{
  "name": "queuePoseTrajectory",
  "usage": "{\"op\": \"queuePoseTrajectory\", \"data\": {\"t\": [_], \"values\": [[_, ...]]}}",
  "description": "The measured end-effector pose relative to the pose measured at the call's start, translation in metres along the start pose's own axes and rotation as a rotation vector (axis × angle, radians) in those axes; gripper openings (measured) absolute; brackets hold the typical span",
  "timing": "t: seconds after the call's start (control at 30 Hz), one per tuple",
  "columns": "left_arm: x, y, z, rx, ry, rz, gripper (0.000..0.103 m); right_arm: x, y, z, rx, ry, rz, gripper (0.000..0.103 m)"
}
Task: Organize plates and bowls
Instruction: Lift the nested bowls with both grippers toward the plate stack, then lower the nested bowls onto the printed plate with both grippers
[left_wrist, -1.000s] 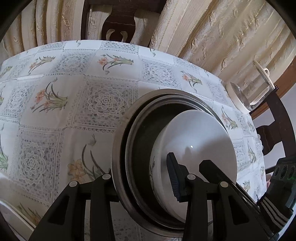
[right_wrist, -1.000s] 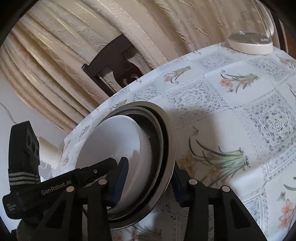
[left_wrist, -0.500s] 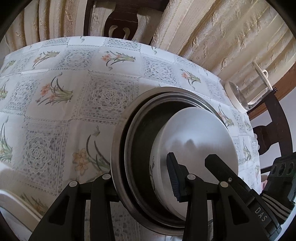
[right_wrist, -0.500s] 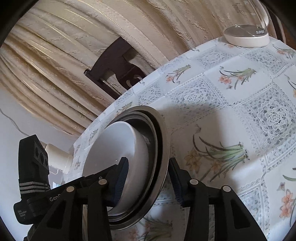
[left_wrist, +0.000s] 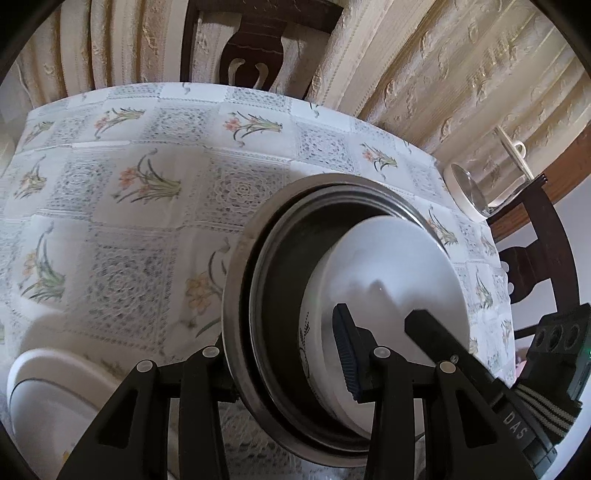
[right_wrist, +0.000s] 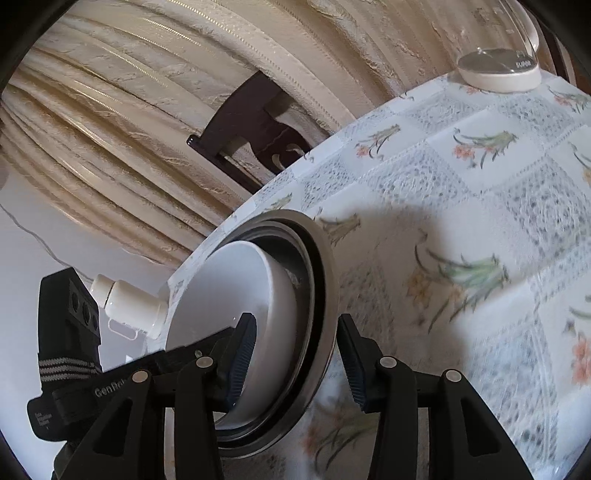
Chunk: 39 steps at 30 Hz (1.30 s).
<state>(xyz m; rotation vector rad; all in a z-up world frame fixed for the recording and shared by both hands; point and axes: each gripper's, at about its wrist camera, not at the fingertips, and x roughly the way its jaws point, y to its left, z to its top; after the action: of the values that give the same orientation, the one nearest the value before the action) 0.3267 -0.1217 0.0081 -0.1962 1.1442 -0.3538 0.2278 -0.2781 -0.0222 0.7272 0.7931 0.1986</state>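
Observation:
Two nested steel bowls (left_wrist: 236, 295) with a white ceramic bowl (left_wrist: 388, 266) inside them hang tilted above the tablecloth (left_wrist: 147, 240). My left gripper (left_wrist: 284, 369) is shut on the stack's near rim, one pad inside the white bowl and the other finger hidden behind the steel wall. In the right wrist view the steel bowls (right_wrist: 327, 280) and the white bowl (right_wrist: 221, 295) show from the opposite side. There my right gripper (right_wrist: 295, 362) is shut on the rim, one pad inside the white bowl and one against the steel outside.
A white plate (left_wrist: 55, 406) lies on the table at the lower left of the left wrist view. A glass jug on a white base (right_wrist: 498, 70) stands at the far table edge. A white bottle (right_wrist: 125, 306) shows beyond the stack. Dark wooden chairs (left_wrist: 255, 48) and curtains ring the table.
Both grippers have risen with the stack, and the tablecloth sits further below it. The white plate has come into view at the lower left of the left wrist view.

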Motion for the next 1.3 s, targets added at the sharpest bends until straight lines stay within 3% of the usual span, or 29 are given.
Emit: {"op": "queuePoseTrajectory", "data": {"t": [0.4, 0.97, 1.3], "values": [[-0.066, 0.011, -0.03, 0.017, -0.053, -0.017, 0.041, -0.025, 0.045, -0.023, -0.033, 0.023, -0.029, 0.05], [-0.143, 0.138, -0.1, -0.147, -0.088, 0.005, 0.042, 0.01, 0.132, -0.109, -0.147, 0.215, 0.052, 0.05], [-0.144, 0.171, -0.128, -0.186, -0.069, 0.001, 0.042, 0.026, 0.145, -0.138, -0.172, 0.258, 0.033, 0.05]]}}
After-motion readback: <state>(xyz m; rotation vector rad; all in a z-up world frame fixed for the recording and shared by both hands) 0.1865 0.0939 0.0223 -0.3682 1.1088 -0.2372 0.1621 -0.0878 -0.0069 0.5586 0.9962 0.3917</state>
